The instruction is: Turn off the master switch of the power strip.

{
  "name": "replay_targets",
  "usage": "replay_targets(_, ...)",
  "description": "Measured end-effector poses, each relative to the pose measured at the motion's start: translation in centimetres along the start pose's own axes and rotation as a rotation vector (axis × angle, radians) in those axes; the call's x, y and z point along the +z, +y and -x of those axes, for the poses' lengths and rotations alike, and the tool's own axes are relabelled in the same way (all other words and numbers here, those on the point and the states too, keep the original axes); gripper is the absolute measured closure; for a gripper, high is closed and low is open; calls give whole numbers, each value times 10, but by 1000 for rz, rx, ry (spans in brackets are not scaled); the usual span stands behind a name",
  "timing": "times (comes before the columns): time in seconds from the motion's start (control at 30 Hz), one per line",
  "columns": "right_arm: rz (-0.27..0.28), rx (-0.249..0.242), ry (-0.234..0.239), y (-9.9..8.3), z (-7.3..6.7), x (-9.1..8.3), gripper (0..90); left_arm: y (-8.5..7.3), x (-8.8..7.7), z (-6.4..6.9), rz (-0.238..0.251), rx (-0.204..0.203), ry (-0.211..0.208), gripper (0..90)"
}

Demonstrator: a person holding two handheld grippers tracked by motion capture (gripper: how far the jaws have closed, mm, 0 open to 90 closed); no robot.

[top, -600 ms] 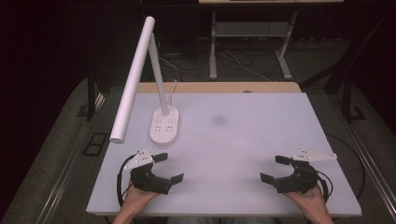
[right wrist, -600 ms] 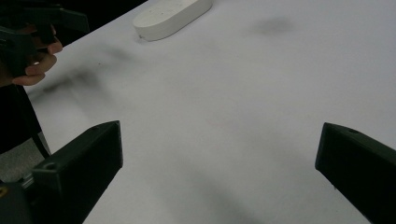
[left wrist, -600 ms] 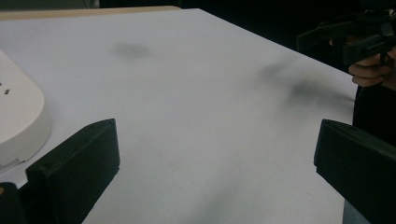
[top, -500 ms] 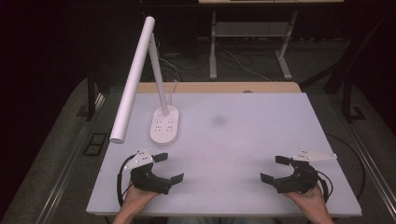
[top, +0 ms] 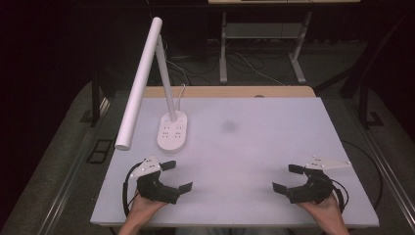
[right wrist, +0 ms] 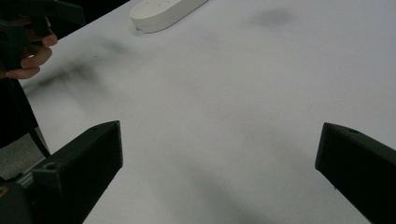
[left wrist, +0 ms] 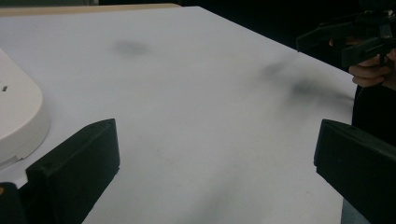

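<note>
At the near edge of the white table (top: 274, 147), two hands are coming in from the bottom of the high view, each holding a black gripper just above the tabletop. The left gripper (top: 177, 176) is sitting at the near left, its jaws spread wide apart and gripping nothing, pointing inward toward the middle of the table; a grey three-cornered plate is riding on top of it and a black cable is looping round behind the hand. In the left gripper view those two jaws are standing far apart at the bottom corners with bare table between them, and the right gripper (left wrist: 348, 39) is showing farther off at the upper right, held by fingers.

The right gripper (top: 288, 177) is sitting at the near right, well apart from the left one, its jaws likewise gaping wide and holding nothing, pointing inward. In the right gripper view its jaws are framing empty tabletop, with the left gripper (right wrist: 28, 23) and its hand appearing at the upper left.

Farther back on the left half, the white desk lamp (top: 142, 81) is standing on its oval base (top: 173, 130), which is resting flat on the table beyond the left gripper and apart from it. Its long tube head is slanting down to the left past the table's edge. A faint dark smudge (top: 228, 127) is lying just right of the base; it may be a stain or a shadow. Beyond the far edge, a wooden strip is showing, then dark floor with cables and metal legs.
</note>
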State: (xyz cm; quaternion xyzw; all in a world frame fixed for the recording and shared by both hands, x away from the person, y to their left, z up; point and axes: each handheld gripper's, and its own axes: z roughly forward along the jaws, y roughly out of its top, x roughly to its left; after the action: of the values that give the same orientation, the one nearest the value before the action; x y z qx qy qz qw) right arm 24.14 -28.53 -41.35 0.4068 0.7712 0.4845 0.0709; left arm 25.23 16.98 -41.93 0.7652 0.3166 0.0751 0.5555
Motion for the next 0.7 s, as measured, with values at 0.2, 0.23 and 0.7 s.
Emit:
replay_targets(0.2, -11, -5, 0, 0, 1, -1, 1, 4, -1, -1, -11, 9, 1, 0)
replay_targets(0.23, -15, -1, 1, 0, 0, -1, 0, 4, -2, -1, -7, 11, 3, 0)
replay_targets(0.7, -32, -6, 8, 0, 0, 1, 1, 15, -6, -3, -30, -16, -6, 0)
